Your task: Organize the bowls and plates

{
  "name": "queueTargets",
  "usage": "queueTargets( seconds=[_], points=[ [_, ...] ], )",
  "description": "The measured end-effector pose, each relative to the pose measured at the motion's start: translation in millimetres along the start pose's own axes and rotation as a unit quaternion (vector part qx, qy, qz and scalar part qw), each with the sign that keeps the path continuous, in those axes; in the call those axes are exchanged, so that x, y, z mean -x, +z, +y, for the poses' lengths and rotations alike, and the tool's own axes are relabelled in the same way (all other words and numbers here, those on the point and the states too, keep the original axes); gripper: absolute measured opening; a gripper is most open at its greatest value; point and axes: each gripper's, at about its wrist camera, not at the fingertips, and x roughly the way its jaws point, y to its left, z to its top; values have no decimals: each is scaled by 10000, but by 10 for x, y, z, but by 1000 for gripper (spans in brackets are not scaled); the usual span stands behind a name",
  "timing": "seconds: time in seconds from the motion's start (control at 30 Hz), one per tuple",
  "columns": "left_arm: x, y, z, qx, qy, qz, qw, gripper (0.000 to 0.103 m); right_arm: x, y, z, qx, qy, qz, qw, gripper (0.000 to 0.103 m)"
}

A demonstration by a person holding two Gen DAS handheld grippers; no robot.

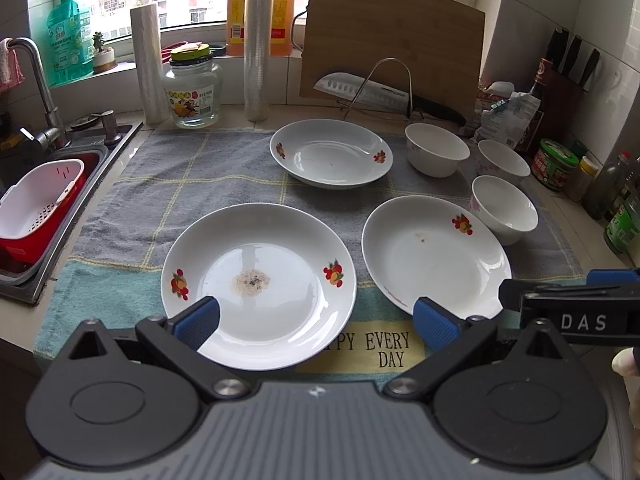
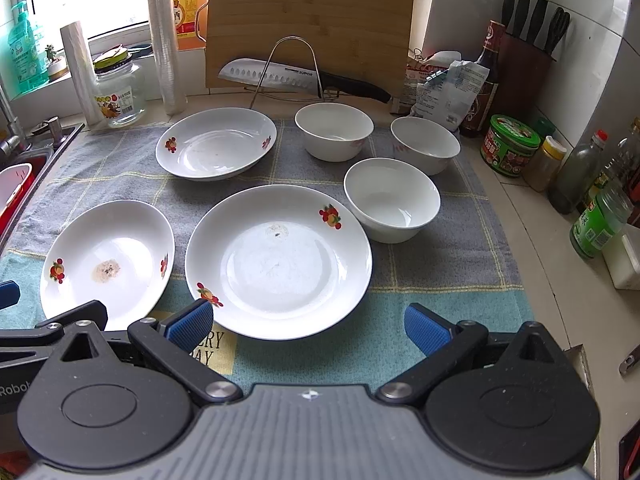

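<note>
Covering kitchen counter (image 2: 516, 216): checked towel (image 2: 312, 152)

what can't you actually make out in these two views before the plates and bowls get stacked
- Near rim of the left plate: left wrist view, covered by the left tool.
- Near edge of the right plate: same view, behind the right tool, itself cut off by the frame.
- Towel lettering: both views, partly hidden by plates and tools.
- Far bowl pattern: too small.
</note>
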Motion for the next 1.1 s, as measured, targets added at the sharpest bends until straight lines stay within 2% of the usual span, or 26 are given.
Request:
queueTargets(
  seconds=[1.1],
  points=[
    [-13,11,-77,-63,118,-46,9999,102,-27,24,-54,158,97,-124,9998,103]
  ],
)
